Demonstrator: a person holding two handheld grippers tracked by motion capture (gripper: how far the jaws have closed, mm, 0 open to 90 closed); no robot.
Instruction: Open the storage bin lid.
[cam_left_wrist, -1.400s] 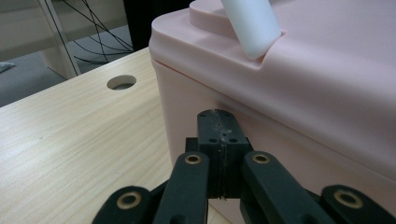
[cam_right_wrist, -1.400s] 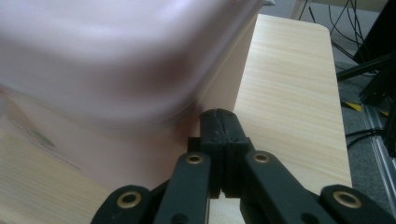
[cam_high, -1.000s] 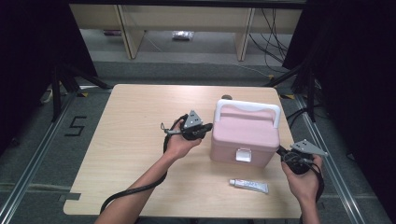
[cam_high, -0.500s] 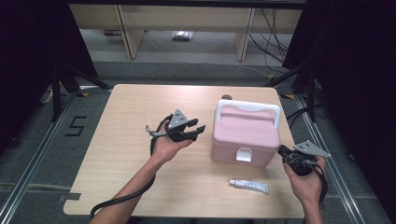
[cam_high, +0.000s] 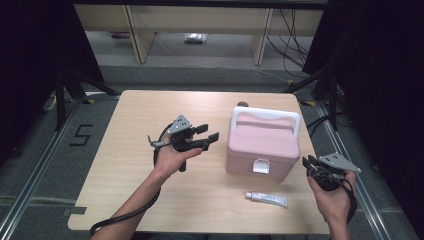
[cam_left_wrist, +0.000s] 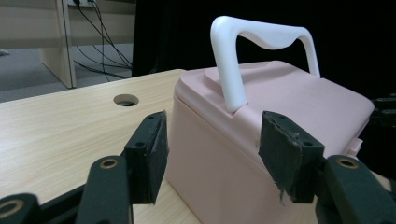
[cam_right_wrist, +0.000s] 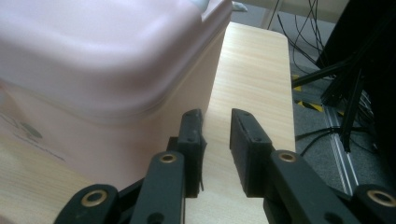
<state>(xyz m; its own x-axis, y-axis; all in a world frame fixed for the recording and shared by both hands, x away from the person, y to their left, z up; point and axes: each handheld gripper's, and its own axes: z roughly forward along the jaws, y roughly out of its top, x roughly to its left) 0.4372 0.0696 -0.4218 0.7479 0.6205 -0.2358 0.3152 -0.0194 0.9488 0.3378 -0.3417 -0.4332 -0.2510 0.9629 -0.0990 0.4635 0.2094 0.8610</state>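
The pink box (cam_high: 264, 146) stands upright on the counter (cam_high: 130, 125), right of centre, lid down, white handle (cam_high: 265, 116) raised and front latch (cam_high: 259, 166) facing the person. A small white tube (cam_high: 267, 199) lies flat on the counter at the box's 6 o'clock, near but apart from it.

Left gripper (cam_high: 206, 137): held above the counter at the box's 9 o'clock, clear of it, fingers spread wide and holding nothing. Right gripper (cam_high: 308, 164): at the box's 4 o'clock, just beside the near right corner, fingers parted by a narrow gap, nothing between them.

Risks, as judged:
- The box looks light and is not braced; a sideways push from the left gripper would likely slide it toward the right gripper or the counter's right edge.
- The handle appears hinged; a grasp there could let the box swing.
- The right gripper sits low beside the wall; a small drift could nudge the box or the tube.

Differences between views:
- The left gripper view shows the handle's hinge end (cam_left_wrist: 236, 100) on the lid and a round hole (cam_left_wrist: 126, 100) in the counter beyond.
- The right gripper view shows the lid seam (cam_right_wrist: 163, 100) and the bare counter beside the box's wall.
- The high view supplies the latch, the tube and both grippers' placing.
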